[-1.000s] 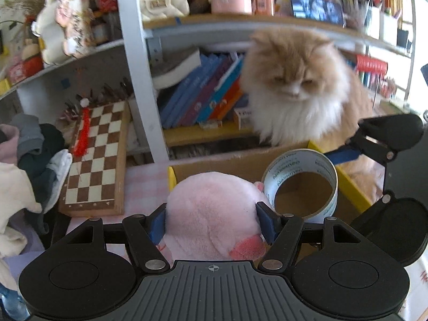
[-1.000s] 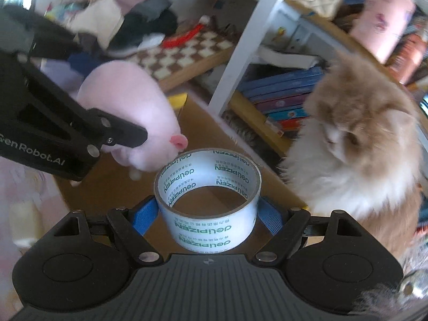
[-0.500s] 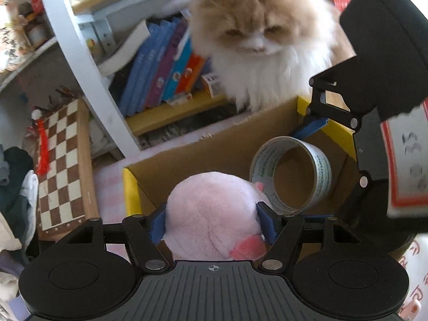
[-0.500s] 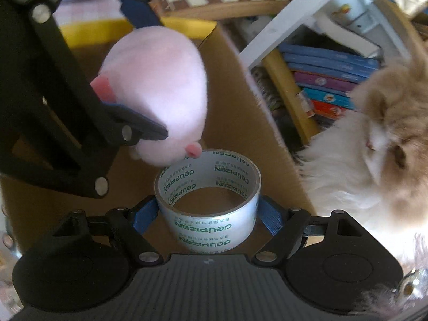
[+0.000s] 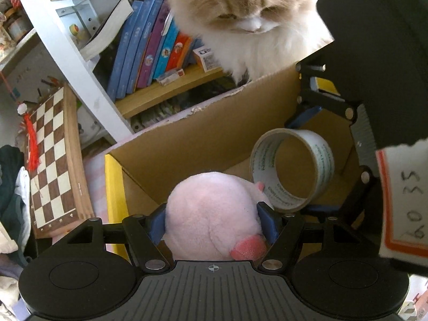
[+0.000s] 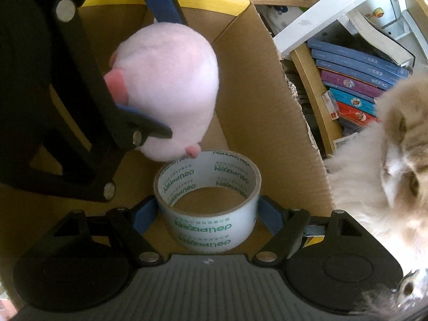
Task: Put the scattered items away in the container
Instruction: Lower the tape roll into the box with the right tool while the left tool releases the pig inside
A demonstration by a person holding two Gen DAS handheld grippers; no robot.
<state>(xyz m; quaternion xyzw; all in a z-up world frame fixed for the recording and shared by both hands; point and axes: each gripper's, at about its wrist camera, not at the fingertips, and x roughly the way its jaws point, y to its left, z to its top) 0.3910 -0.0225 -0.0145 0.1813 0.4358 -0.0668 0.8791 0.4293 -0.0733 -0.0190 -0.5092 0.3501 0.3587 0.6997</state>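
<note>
The blue-padded fingers (image 5: 157,220) of the left gripper (image 5: 212,220) flank a round pink plush toy (image 5: 214,214), pads against its sides, jaws just opening. The right gripper (image 6: 207,215) clamps a roll of clear packing tape with green lettering (image 6: 211,200). Both hang inside the open brown cardboard box with yellow-taped edges (image 5: 214,131). The box floor is mostly hidden. A fluffy ginger-and-white cat (image 5: 254,18), its head cut off by the frame edge, sits at the box's far rim.
</note>
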